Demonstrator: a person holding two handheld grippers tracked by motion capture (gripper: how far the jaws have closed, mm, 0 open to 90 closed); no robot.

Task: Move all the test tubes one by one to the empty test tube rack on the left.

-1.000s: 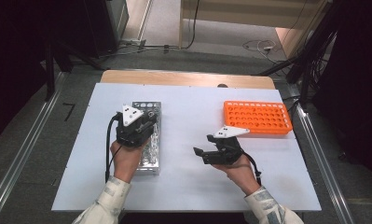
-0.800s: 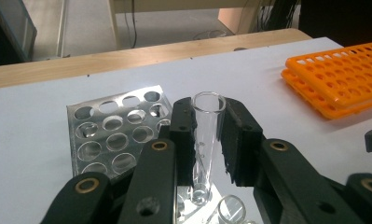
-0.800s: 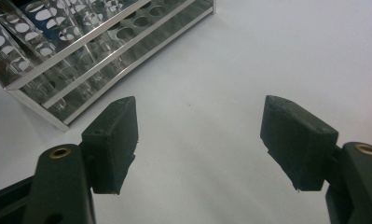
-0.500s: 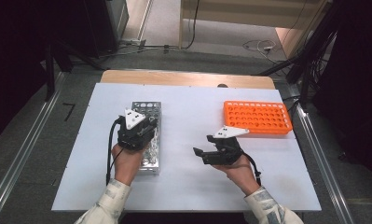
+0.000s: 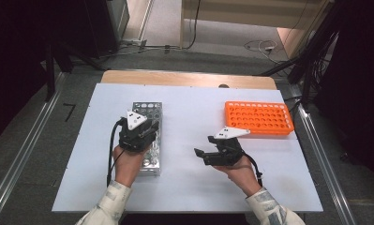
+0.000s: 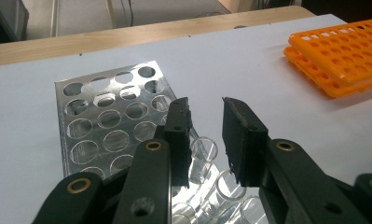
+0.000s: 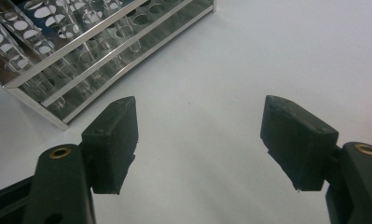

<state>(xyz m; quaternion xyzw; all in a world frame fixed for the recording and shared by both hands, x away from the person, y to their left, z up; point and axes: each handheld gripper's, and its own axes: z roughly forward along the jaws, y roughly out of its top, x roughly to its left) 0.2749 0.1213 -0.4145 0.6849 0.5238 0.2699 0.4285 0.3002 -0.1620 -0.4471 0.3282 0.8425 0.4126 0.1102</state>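
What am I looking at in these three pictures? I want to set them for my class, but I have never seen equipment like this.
A person at a white table holds a hand-operated grasping tool in each hand. The high view looks down from above. The other two pictures come from small cameras riding on each tool, looking along its two black jaws. The left tool hovers over a shiny metal rack that holds clear glass tubes; its jaws are slightly apart, above one tube, gripping nothing. The right tool is wide open over bare table, pointing towards the metal rack. An orange plastic rack lies at the far right, with no tubes visible in it.
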